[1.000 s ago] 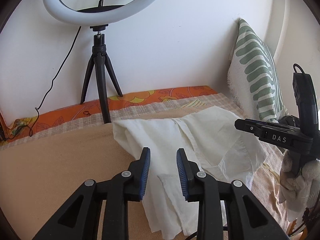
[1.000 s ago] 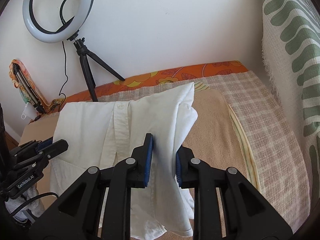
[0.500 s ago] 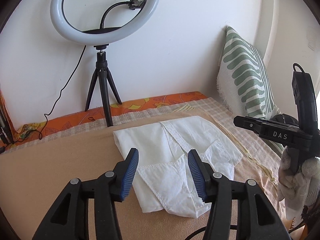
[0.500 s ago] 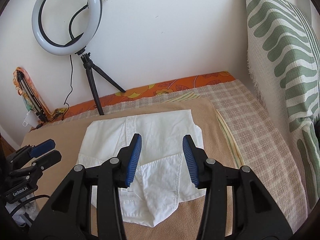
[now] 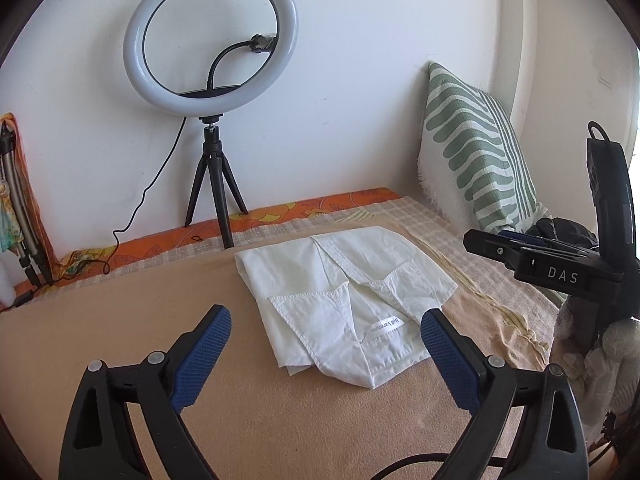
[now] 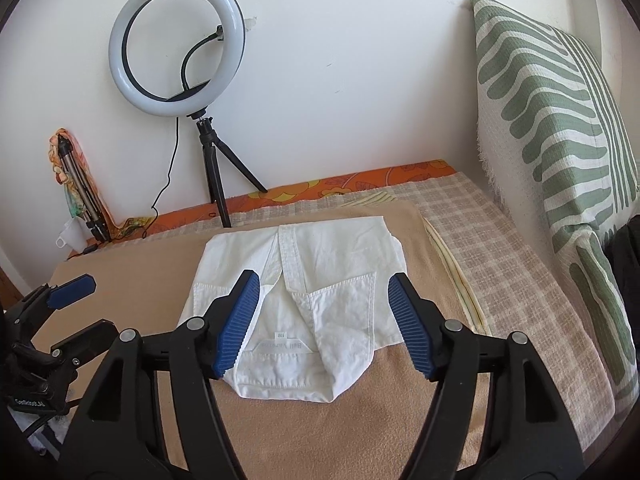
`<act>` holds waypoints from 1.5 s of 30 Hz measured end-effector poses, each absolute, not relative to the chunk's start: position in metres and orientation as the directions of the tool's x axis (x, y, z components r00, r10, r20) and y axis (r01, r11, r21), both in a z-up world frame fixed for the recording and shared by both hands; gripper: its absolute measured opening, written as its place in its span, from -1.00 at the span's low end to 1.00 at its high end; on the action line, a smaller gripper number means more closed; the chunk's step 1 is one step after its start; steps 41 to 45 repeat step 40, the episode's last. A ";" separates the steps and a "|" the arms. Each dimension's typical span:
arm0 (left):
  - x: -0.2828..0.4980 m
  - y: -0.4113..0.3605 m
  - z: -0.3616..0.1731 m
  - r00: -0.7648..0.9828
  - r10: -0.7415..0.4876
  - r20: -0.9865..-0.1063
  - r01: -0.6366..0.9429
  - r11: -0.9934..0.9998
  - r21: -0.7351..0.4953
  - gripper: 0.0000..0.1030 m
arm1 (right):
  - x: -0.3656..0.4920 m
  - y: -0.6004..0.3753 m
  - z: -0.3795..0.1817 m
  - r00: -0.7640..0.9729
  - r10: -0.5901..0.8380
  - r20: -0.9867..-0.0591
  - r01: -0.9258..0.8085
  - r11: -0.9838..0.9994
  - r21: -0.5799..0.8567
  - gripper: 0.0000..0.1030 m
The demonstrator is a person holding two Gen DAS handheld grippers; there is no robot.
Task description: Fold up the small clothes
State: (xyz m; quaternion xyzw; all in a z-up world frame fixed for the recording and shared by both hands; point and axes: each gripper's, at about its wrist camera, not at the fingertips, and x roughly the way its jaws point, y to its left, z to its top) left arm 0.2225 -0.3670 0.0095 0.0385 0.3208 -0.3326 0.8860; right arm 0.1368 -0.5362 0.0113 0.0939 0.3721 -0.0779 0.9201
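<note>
White wall behind, ring light [image 5: 211, 36] upper left, tan blanket [image 5: 120, 320] below. My left gripper [image 5: 326, 346] and right gripper [image 6: 323, 320] are both opening, nothing between the pads. Centre frame lies the folded white shirt [image 5: 344, 284]; this fold looks complete, so next I'd smooth or fold again. Striped pillow [image 5: 476, 152] stands right.

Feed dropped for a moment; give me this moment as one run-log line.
shirt: folded, flat on blanket | left tool: opening, empty | right tool: opening, empty | contact: none
</note>
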 end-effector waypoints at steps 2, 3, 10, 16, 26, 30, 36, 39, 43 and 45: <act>0.213 -0.364 0.011 0.581 -0.565 -0.585 0.614 0.777 -0.140 0.94 | 0.127 -0.534 0.013 0.718 -0.080 -0.692 0.221 0.968 0.117 0.68; 0.208 -0.362 0.013 0.587 -0.563 -0.582 0.612 0.779 -0.137 0.98 | 0.121 -0.533 0.014 0.726 -0.088 -0.682 0.227 0.967 0.117 0.70; 0.181 -0.360 0.013 0.595 -0.525 -0.608 0.600 0.794 -0.099 0.99 | 0.094 -0.527 0.021 0.754 -0.125 -0.645 0.246 0.964 0.101 1.00; 0.170 -0.358 0.011 0.602 -0.510 -0.615 0.590 0.803 -0.087 0.99 | 0.082 -0.528 0.019 0.749 -0.149 -0.645 0.269 0.959 0.091 1.00; 0.162 -0.356 0.003 0.592 -0.492 -0.638 0.585 0.807 -0.080 0.99 | 0.070 -0.530 0.011 0.740 -0.160 -0.653 0.285 0.954 0.090 1.00; 0.159 -0.357 0.000 0.582 -0.496 -0.644 0.589 0.804 -0.086 0.99 | 0.068 -0.531 0.005 0.732 -0.166 -0.661 0.290 0.954 0.081 1.00; 0.157 -0.357 -0.002 0.588 -0.494 -0.640 0.592 0.802 -0.074 0.99 | 0.067 -0.532 0.001 0.724 -0.171 -0.669 0.289 0.955 0.069 1.00; 0.158 -0.357 -0.002 0.586 -0.499 -0.638 0.591 0.802 -0.085 0.99 | 0.067 -0.534 -0.001 0.721 -0.172 -0.671 0.294 0.953 0.071 1.00; 0.158 -0.358 -0.002 0.585 -0.501 -0.638 0.593 0.801 -0.085 0.99 | 0.067 -0.535 -0.001 0.720 -0.172 -0.672 0.295 0.953 0.072 1.00; 0.158 -0.358 -0.002 0.585 -0.501 -0.638 0.593 0.801 -0.085 0.99 | 0.067 -0.535 -0.001 0.720 -0.172 -0.672 0.295 0.953 0.072 1.00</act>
